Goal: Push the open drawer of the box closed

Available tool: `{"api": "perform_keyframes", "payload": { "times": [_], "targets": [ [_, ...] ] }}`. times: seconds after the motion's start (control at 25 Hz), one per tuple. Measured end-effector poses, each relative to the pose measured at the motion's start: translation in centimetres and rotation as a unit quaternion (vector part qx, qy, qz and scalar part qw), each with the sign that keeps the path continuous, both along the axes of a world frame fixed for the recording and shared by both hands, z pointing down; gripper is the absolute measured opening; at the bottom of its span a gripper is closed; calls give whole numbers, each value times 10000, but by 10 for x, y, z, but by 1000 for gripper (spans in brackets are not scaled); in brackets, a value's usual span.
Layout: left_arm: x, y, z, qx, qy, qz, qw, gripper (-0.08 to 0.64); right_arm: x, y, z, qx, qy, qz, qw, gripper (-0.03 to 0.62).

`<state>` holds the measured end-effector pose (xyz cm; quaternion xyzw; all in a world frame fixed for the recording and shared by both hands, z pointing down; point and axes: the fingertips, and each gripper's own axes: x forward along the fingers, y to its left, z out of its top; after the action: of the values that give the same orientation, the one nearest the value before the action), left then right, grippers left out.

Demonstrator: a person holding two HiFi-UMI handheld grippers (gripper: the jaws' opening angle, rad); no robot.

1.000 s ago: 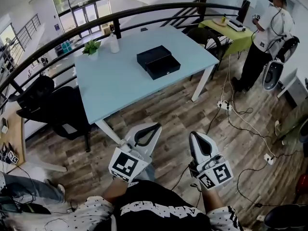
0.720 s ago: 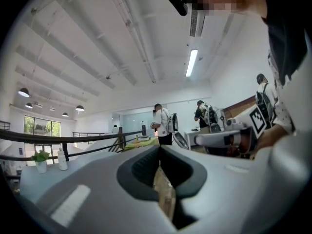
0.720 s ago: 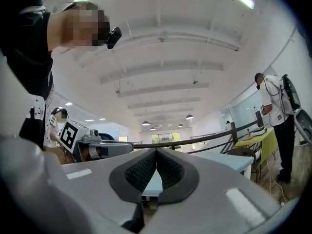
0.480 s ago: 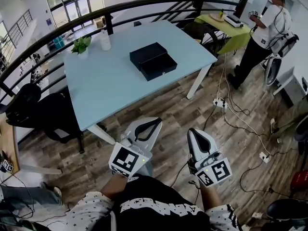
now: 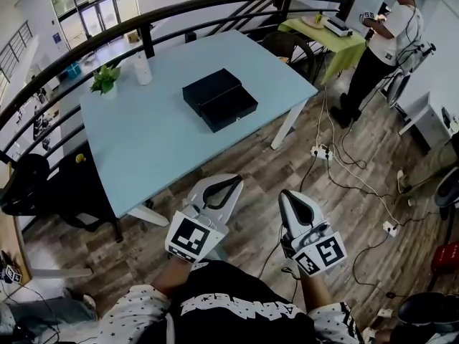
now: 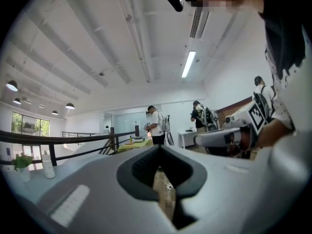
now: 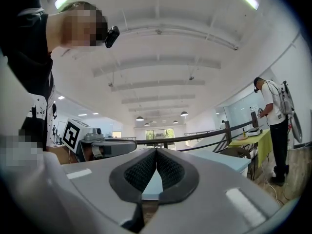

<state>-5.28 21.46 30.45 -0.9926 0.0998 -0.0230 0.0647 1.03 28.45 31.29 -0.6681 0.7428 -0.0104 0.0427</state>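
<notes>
Both grippers were out over the floor, short of the table (image 5: 143, 142), nothing reached yet. The box (image 5: 212, 89) sat on the far half of the tabletop, well apart from both tools, up-frame and a bit left of them in the head view. Its drawer (image 5: 231, 109) stuck out toward the near-right, so the box-plus-drawer line ran diagonally, far-left to near-right, and I judged the closing push had to go up-left along that line against the drawer front. The left gripper (image 5: 232, 181) was the nearer one, sitting almost straight below the box in the picture; the right gripper (image 5: 289, 195) was further off to the right. Left gripper: pad tips met, nothing between them. Right gripper: jaws together too, empty. Both pointed roughly level toward the table. Hard to read: how far the drawer was out, and whether anything lay inside, since it was all black and small. A pale speck on the drawer front could be a pull, not sure. Neither gripper view showed the box; the left one caught only a plant (image 6: 22, 161) and a bottle (image 6: 48, 165) at the table's far side.
</notes>
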Motion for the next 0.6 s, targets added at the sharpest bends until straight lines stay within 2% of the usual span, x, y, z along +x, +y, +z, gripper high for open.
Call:
{"api": "perform_keyframes", "payload": {
  "times": [0.16, 0.6],
  "targets": [
    [1, -31, -1, -37, 48, 38, 10000, 0, -6, -29, -1, -73, 46, -42, 10000, -6],
    [9, -105, 2, -199, 100, 200, 9996, 0, 12, -94, -3, -217, 148, 340, 9991, -6]
  ]
}}
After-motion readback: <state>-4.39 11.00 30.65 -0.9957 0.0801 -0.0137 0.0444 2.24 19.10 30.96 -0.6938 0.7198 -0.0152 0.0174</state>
